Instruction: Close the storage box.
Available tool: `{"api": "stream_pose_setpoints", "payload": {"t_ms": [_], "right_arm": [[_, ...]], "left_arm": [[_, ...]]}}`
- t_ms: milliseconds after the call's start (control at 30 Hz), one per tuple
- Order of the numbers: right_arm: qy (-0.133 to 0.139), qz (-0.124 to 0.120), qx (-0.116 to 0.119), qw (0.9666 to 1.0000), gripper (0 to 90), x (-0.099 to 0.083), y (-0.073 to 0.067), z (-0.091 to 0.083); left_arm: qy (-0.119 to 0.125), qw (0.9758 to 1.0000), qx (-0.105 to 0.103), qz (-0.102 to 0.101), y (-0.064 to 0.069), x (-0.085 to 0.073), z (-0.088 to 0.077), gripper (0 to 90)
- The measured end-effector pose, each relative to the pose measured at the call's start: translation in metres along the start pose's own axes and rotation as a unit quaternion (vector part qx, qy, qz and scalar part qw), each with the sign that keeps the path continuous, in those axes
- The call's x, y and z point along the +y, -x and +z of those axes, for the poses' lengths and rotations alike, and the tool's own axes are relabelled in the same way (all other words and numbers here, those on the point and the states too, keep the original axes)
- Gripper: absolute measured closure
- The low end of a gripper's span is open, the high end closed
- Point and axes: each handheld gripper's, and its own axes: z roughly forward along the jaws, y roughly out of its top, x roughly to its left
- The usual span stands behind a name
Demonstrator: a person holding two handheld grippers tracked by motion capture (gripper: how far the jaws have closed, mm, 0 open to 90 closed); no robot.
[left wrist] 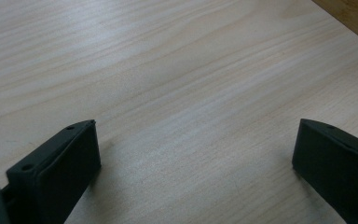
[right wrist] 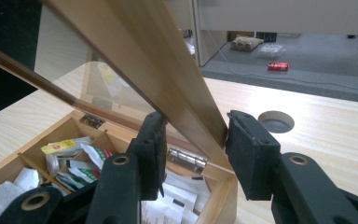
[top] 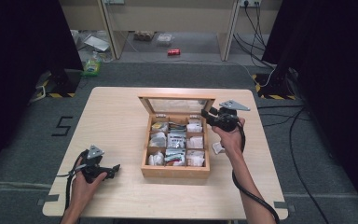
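My right gripper (right wrist: 193, 149) straddles the side frame of the glass lid (right wrist: 168, 79) of the wooden tea box (top: 175, 170) mid-table; whether the pads pinch, I cannot tell. A slip could let it slam. My left gripper (left wrist: 196, 154) gapes empty near the table's front-left corner.

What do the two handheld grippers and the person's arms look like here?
Both grippers, left gripper and right gripper, are black, two-jawed, each topped by a grey three-cornered plate and trailing a black cable. Jaw pads are blocky with small screw holes. Forearms are bare, no sleeves.
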Motion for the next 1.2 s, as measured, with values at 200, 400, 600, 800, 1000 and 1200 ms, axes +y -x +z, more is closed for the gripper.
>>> {"api": "stream_pose_setpoints", "payload": {"t_ms": [200,400,600,800,1000,1200], "right_arm": [[-0.001,-0.008,0.005,1.0,56.4,-0.005,-0.003,-0.005],[-0.002,-0.02,0.009,0.9998,55.6,-0.011,-0.005,-0.009],[-0.012,-0.025,0.015,0.9995,55.5,-0.02,-0.007,-0.015],[-0.011,-0.026,0.022,0.9994,54.8,-0.025,-0.008,-0.018],[0.001,-0.034,0.029,0.999,54.0,-0.023,-0.012,-0.027],[0.004,-0.037,0.038,0.9986,53.8,-0.021,-0.015,-0.035]], "left_arm": [[0.0,1.0,0.0,0.001,0.0,0.0,0.0,0.1],[0.0,1.0,0.0,0.0,0.0,0.0,0.0,0.1],[0.0,1.0,0.0,0.0,0.0,0.0,0.0,0.1],[0.001,1.0,0.0,-0.001,0.0,0.0,0.0,0.1],[0.001,1.0,0.0,-0.001,0.0,0.0,0.0,0.1],[0.0,1.0,0.0,-0.001,0.0,0.0,0.0,0.1]]}}
